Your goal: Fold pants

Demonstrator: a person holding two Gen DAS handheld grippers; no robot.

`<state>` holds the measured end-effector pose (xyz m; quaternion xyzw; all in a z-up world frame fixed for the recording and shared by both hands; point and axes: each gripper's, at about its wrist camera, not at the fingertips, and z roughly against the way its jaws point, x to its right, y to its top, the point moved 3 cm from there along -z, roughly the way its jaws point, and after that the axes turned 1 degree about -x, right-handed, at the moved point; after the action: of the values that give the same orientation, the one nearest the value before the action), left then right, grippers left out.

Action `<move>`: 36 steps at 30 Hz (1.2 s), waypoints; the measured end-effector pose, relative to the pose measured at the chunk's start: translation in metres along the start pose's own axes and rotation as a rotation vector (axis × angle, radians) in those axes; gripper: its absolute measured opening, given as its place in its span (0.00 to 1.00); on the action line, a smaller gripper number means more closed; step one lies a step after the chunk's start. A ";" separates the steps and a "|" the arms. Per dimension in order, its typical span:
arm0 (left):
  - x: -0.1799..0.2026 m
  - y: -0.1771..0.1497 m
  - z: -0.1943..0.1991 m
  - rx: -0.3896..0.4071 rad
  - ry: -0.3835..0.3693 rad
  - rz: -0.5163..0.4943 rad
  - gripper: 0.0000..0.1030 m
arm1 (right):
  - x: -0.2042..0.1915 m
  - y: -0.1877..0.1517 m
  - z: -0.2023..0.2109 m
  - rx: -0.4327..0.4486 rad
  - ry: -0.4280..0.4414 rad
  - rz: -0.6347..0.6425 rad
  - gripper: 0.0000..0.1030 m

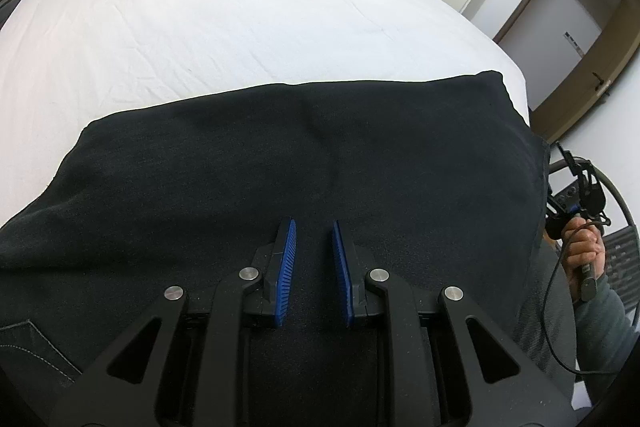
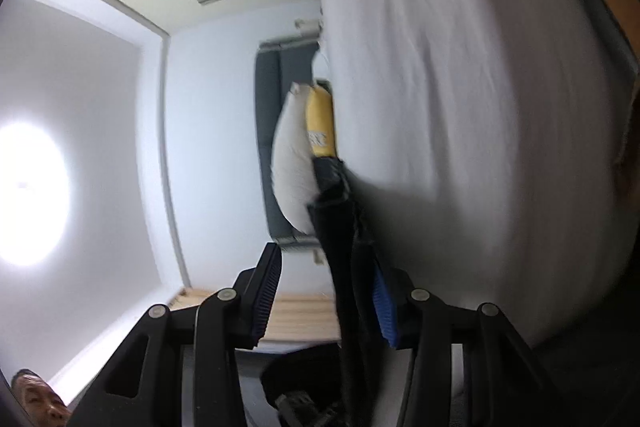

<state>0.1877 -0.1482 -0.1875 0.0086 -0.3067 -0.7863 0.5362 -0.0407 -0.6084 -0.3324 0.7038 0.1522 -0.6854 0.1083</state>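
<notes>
Two blue-padded fingers (image 1: 287, 267) of the left gripper (image 1: 314, 269) stand parted with a clear gap between them, holding nothing, poised low over the black pants (image 1: 304, 155) and close to the cloth; whether the tips touch it cannot be told. On the right gripper (image 2: 326, 301) the fingers are also spread apart, yet a dark strip of the pants (image 2: 340, 227) runs up between them, lying against the blue pad (image 2: 382, 307) on the right side and clear of the other pad. So the right fingers are unclenched around an edge of the garment, not pinching it, as far as the blurred right wrist view allows.

Outward from the left gripper, the pants lie flat on the white bed (image 1: 240, 19), spread as a broad dark band whose long axis runs across the left wrist view, from the near left edge toward the right side of the bed, where the cloth drapes off near the person's right hand (image 1: 584, 251). A stitched seam, perhaps a pocket, shows at the near left corner.

My judgement: the work sits at taking hold of an end for a fold. Next, the right fingers need to clamp on the strip, and the left must find a matching edge.
</notes>
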 end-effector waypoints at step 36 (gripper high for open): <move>0.020 0.011 -0.020 -0.041 -0.126 0.097 0.18 | -0.078 -0.017 -0.069 -0.029 -0.431 0.362 0.05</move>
<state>0.1950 -0.1769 -0.1923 -0.0668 -0.3237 -0.7645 0.5535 0.0160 -0.5729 -0.2511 0.5559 0.0074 -0.7865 0.2690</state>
